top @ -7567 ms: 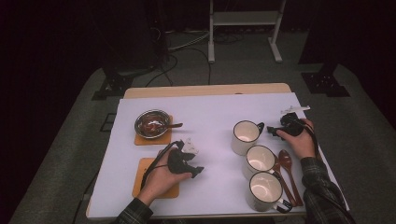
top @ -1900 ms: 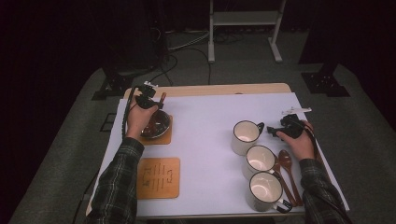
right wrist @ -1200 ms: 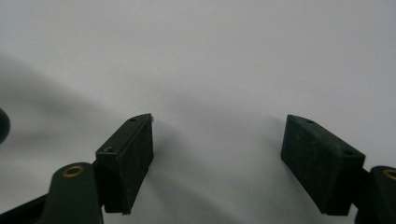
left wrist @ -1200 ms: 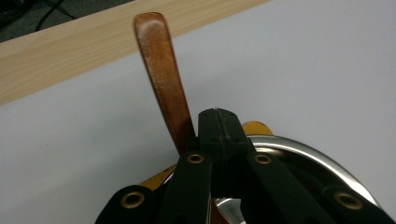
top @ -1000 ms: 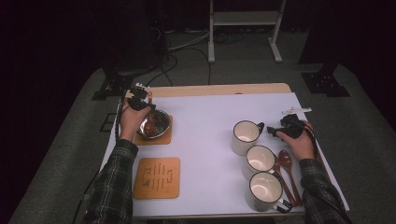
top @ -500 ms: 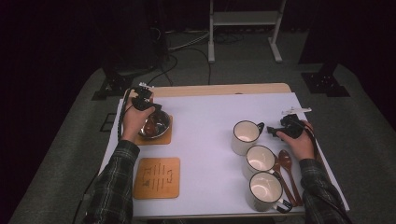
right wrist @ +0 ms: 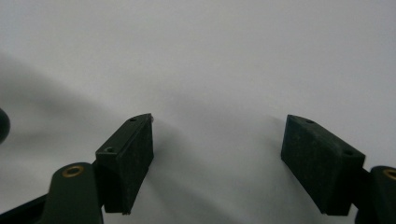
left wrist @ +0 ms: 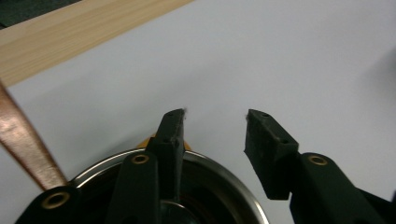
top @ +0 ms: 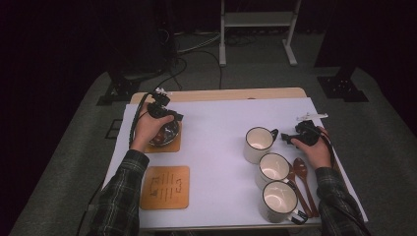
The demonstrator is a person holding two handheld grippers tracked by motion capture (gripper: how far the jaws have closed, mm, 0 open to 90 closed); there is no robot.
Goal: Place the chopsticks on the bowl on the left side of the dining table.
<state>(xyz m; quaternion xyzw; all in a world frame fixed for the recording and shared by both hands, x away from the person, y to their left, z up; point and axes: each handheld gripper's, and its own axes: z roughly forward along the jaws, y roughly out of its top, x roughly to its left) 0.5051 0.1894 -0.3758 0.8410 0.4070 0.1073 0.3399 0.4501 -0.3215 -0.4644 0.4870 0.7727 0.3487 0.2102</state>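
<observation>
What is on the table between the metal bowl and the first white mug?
Nothing: in the high view, bare white table cover stretches between the metal bowl and the first white mug.

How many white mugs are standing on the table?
3, all on the right side in a diagonal row: the far mug nearest the middle, the middle mug beside the wooden spoons, the near mug at the front edge.

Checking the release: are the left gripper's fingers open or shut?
Open: the left gripper has just been opening; nothing between its fingers, above the bowl.
</observation>
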